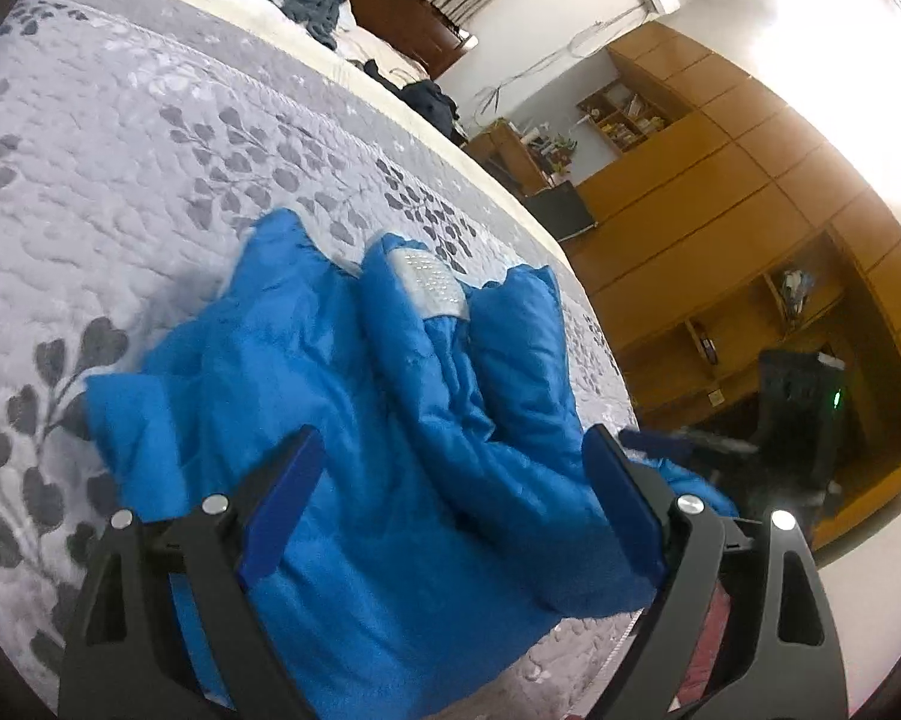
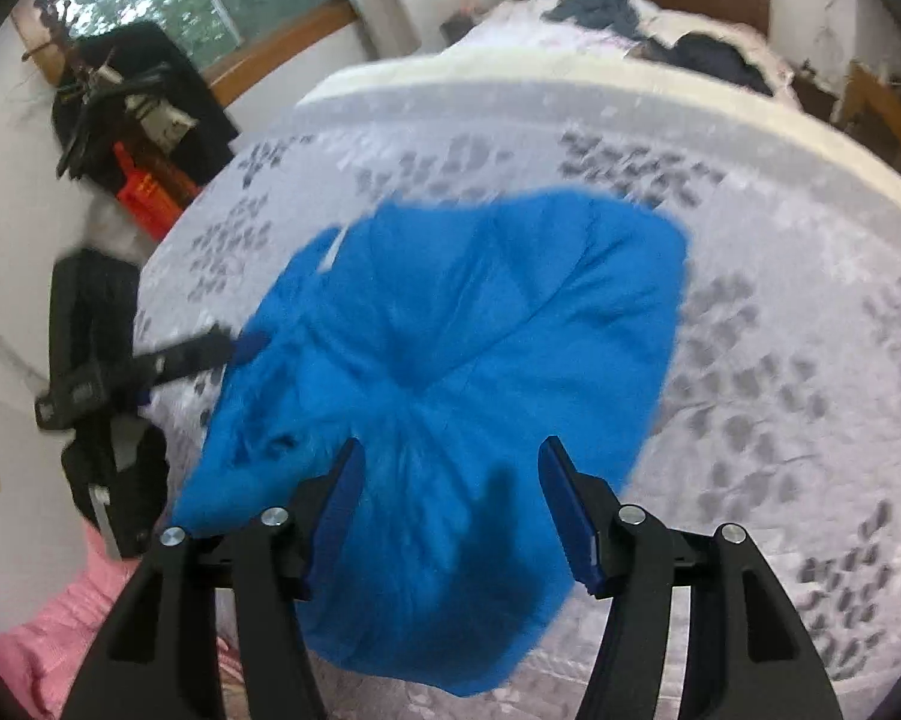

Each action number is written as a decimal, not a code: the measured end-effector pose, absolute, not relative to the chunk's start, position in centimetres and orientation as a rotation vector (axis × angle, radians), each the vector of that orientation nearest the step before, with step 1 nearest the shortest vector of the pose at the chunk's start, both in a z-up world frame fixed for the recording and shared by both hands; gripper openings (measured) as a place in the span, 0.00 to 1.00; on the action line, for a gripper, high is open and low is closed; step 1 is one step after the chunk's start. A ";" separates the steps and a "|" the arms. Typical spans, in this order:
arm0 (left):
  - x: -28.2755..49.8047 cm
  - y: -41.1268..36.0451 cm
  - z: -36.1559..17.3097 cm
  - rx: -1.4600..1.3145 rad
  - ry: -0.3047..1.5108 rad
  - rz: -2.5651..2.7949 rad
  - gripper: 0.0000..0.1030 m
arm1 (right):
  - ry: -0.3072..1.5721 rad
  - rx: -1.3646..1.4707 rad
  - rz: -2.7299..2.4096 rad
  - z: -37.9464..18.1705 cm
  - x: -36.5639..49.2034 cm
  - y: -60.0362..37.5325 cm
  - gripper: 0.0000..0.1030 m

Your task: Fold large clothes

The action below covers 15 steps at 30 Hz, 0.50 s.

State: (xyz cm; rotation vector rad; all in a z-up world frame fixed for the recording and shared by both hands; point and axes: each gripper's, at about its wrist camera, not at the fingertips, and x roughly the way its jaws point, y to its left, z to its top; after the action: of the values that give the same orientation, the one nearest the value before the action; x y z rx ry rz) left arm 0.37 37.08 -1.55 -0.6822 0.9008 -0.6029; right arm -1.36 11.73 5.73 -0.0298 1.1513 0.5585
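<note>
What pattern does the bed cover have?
Light grey quilting with darker grey leaf sprigs on the bed cover, clearest in the left wrist view.

Right wrist view motion-blurred: blue jacket [image 2: 450, 360] folds smeared. Jacket near edge hidden behind left gripper [image 1: 450, 480] fingers. Other gripper [image 1: 684, 444] blurred at bed edge.

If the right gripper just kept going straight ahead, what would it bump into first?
Most likely the blue garment on the bed: the open right gripper points right at its crumpled middle, though the blur makes depth uncertain.
</note>
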 end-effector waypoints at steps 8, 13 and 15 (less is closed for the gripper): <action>3.1 34.7 -2.1 -0.637 0.949 -0.606 0.85 | 1.126 -0.158 0.644 2.0 -4.1 16.8 0.58; 2.9 33.4 -1.4 -0.610 0.949 -0.649 0.85 | 1.107 -0.126 0.686 1.5 -4.4 16.0 0.58; 2.6 32.7 -0.9 -0.591 0.938 -0.682 0.84 | 1.104 -0.098 0.710 1.5 -4.4 15.4 0.58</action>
State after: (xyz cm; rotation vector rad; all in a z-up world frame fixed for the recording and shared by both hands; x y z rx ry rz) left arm 2.59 32.68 -0.85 -0.5905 0.9379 -0.6817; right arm -4.37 15.40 1.48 -0.0984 1.1039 0.7101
